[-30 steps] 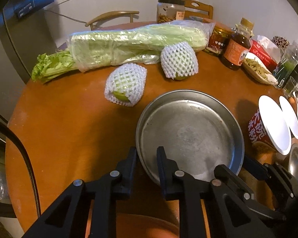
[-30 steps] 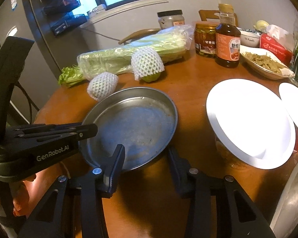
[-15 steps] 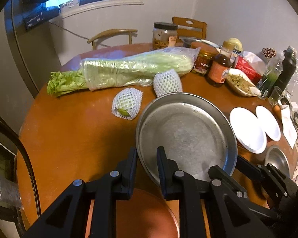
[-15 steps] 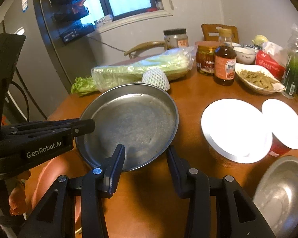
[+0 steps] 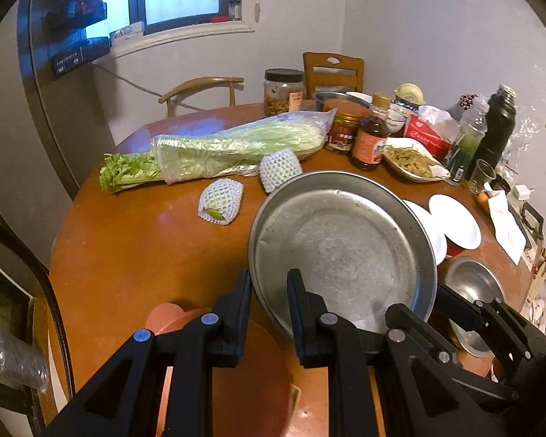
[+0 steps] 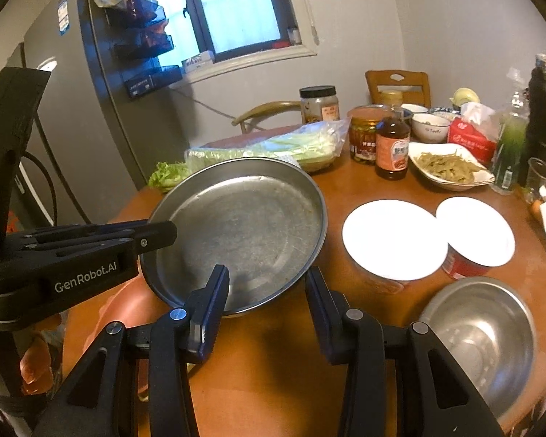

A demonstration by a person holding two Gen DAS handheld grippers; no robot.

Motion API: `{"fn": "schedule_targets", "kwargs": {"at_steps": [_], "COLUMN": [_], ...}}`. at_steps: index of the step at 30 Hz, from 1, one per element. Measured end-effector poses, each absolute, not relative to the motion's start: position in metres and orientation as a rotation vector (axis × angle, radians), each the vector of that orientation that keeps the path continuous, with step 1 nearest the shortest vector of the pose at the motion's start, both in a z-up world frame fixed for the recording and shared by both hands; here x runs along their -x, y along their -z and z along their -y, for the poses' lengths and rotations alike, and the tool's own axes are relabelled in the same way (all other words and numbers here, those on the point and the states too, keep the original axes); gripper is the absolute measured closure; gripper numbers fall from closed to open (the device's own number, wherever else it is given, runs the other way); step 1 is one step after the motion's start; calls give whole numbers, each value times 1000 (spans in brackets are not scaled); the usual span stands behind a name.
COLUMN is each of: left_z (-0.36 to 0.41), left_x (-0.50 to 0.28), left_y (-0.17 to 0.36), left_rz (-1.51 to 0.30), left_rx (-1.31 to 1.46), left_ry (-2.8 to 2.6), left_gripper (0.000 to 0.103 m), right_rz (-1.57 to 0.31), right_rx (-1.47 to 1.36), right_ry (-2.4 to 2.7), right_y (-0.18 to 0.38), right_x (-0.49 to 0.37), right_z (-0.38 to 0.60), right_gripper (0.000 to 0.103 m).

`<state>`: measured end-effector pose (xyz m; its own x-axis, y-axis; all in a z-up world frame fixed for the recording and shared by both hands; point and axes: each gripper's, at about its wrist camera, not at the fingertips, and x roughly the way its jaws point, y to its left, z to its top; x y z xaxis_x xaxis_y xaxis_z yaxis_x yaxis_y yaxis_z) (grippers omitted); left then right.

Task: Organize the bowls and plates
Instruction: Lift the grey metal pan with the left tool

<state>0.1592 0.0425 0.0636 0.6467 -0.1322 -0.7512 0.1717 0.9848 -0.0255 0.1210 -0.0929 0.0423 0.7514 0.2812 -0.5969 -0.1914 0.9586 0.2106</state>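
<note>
- The metal tray (image 5: 340, 251), gripped by both grippers (image 5: 269, 291) (image 6: 267, 284), is rising off the table (image 5: 134, 255).
- It is now hiding a netted fruit (image 5: 280, 167) and overlapping a white plate (image 5: 424, 225).

Round wooden table (image 5: 134, 255) w/ bagged celery (image 5: 236, 145) lying across its far-left part, leaves toward left edge; two foam-netted fruits (image 5: 221, 201) just in front of it. Along far edge: lidded jar (image 5: 284, 91), red-capped jar (image 5: 343, 129), brown sauce bottle (image 5: 371, 142). At far-right edge: red tissue pack (image 5: 429, 134), black flask (image 5: 497, 123). Chairs (image 5: 333, 69) behind table, fridge (image 6: 72, 127) at left
</note>
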Motion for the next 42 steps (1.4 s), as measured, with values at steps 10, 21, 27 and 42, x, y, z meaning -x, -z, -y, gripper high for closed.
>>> {"fn": "schedule_targets", "kwargs": {"at_steps": [10,21,27,42], "left_z": [-21,-20,-32,-92], "left_x": [-132,-103,-94,-87], "left_y": [-70,-83,-87,-64], "left_rz": [-821,-784,-777,-818], "left_rx": [-46,-36,-30,-1], "left_ry": [223,239,224,126], "left_gripper": [82,82,83,82], "right_rz": [-639,-607,-595,-645], "right_rx": [-121,-96,-79,1], "right_ry": [-210,-197,-218,-322], "right_y": [-59,-75,-81,-69], "right_x": [-84,-56,-47,-50], "right_z": [113,117,107,49], "right_gripper": [58,58,58,58]}}
